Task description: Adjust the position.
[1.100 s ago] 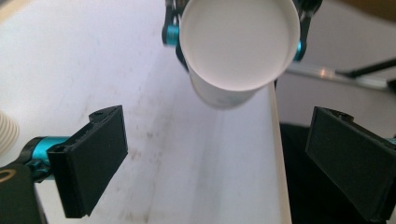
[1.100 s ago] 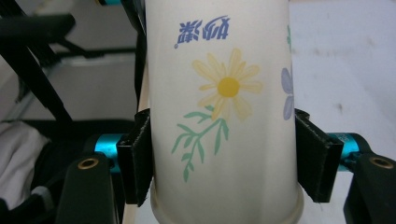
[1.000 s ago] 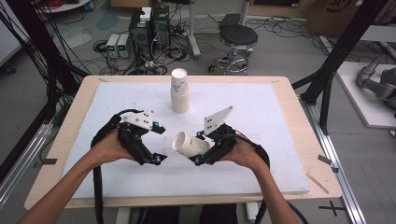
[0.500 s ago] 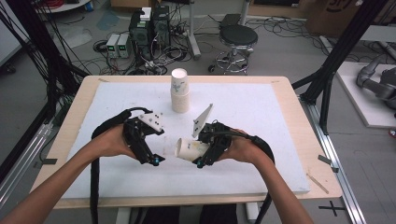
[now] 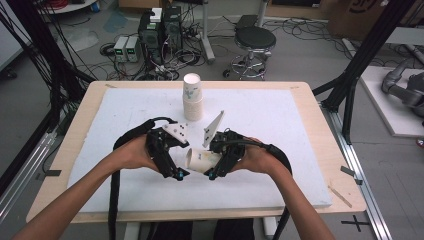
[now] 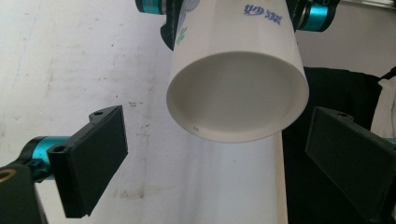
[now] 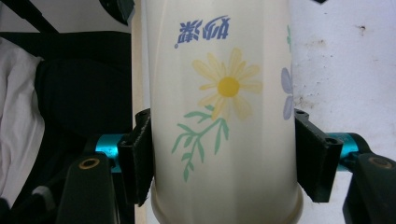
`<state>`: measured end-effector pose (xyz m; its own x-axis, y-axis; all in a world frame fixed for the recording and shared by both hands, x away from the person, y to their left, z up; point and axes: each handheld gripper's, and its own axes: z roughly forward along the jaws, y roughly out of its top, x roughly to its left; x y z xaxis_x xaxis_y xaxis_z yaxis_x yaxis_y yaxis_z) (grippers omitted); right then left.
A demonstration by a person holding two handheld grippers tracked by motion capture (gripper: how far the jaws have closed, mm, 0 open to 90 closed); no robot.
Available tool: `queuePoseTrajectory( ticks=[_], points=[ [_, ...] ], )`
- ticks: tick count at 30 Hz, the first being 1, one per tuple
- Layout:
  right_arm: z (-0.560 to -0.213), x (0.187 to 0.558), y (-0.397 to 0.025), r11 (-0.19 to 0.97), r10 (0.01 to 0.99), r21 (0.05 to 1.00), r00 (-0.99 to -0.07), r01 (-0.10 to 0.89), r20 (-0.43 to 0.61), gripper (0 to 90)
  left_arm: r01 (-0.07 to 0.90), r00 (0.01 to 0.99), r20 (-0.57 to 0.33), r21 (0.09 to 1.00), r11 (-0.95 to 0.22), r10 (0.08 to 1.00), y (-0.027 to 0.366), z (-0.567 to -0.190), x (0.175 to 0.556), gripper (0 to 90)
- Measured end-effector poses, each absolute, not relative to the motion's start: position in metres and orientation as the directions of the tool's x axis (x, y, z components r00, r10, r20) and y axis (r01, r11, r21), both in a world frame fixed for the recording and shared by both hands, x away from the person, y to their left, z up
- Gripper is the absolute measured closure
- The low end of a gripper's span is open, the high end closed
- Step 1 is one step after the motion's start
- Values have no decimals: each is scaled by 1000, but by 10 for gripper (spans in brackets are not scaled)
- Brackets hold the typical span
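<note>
The right gripper (image 7: pixel 224 154) clamps a paper cup (image 7: pixel 224 116) bearing blue Chinese lettering above a yellow daisy, centre frame. The left gripper (image 6: pixel 233 154) gapes wide below the cup's open mouth.

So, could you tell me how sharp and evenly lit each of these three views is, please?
High view: soft overall, even light, faint shadows under the hands on the white mat. Left gripper view: paper cup rim sharp, its inside shaded, left gripper jaws crisp. Right gripper view: the cup's flower print is slightly soft, right gripper pads dark, no glare.
</note>
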<state>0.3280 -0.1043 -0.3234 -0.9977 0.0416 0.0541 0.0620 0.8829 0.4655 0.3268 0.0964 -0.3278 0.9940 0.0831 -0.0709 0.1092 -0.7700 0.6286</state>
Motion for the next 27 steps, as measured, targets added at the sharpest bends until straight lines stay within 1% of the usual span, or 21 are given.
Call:
queuePoseTrajectory(
  ticks=[1, 3, 14, 22, 26, 27],
  points=[
    [-323, 328, -104, 883, 43, 465, -998, 63, 54, 327, 110, 994, -78, 631, -768, 78, 95, -328, 327, 74],
    [-323, 328, -104, 882, 41, 468, -998, 62, 55, 328, 96, 995, -80, 636, -766, 59, 94, -327, 327, 166],
    [-322, 327, -105, 878, 34, 477, -998, 52, 48, 330, 93, 995, -84, 637, -765, 50, 87, -328, 329, 175],
    [-323, 327, -103, 879, 29, 474, -999, 47, 47, 332, 77, 995, -93, 644, -762, 22, 84, -330, 329, 266],
    [-323, 328, -102, 878, 22, 477, -999, 42, 47, 334, 65, 996, -89, 648, -759, 10, 83, -330, 329, 350],
    [-323, 327, -102, 881, 22, 472, -999, 42, 48, 335, 61, 996, -88, 645, -762, 6, 84, -331, 329, 350]
  ],
)
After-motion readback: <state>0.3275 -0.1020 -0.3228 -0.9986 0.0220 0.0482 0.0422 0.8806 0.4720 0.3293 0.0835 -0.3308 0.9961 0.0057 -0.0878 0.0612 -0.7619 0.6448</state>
